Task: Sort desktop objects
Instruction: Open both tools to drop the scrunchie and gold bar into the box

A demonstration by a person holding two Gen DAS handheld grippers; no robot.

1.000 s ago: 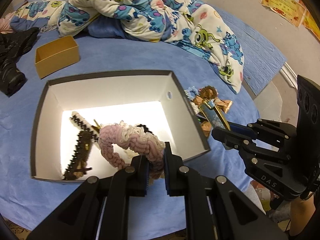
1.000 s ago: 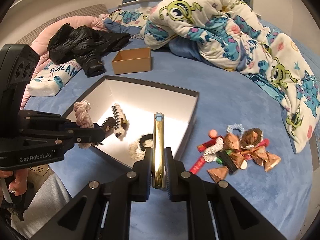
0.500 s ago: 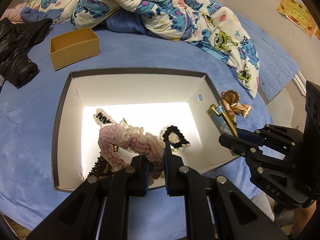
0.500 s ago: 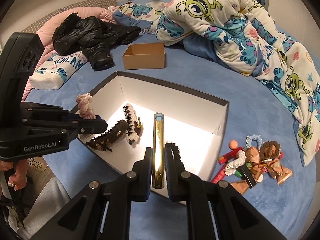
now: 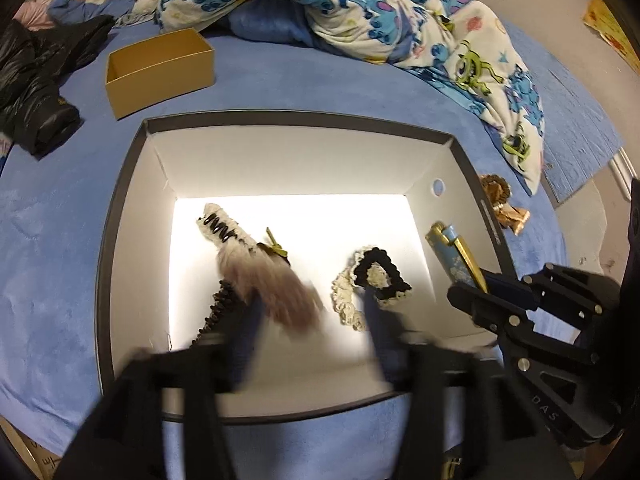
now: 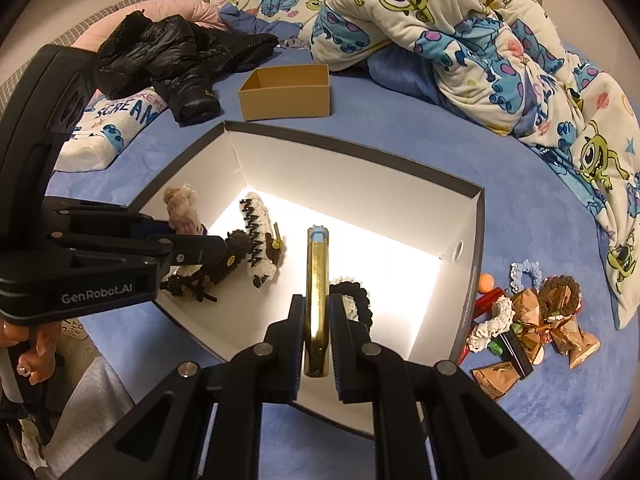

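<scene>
- Nearest the right wrist camera, the right gripper has its fingers clenched on a gold hair clip with a pale blue tip; the clip stands straight out between the pads, above the front edge of the open white box.
- On the left in that view, the left gripper carries the print "GenRobot.AI" on its side; in the left wrist view the right gripper's body shows the letters "DAS".
- The left fingers are blurred and spread apart; the jaws have just been opening, and the pink braided scrunchie shows as a smear between them, above the box floor. Whether it touches a pad I cannot tell.
- On the box floor lie a cream and black claw clip, a dark fuzzy clip and a black and cream scrunchie, all just past the left fingertips.
- Right of the box, on the blue bed cover, a pile of unsorted hair accessories sits near its wall.
- Further back stands a small brown cardboard box.
- Beyond lie a black jacket, a pillow lettered "SCREAM", and a cartoon monster quilt.
</scene>
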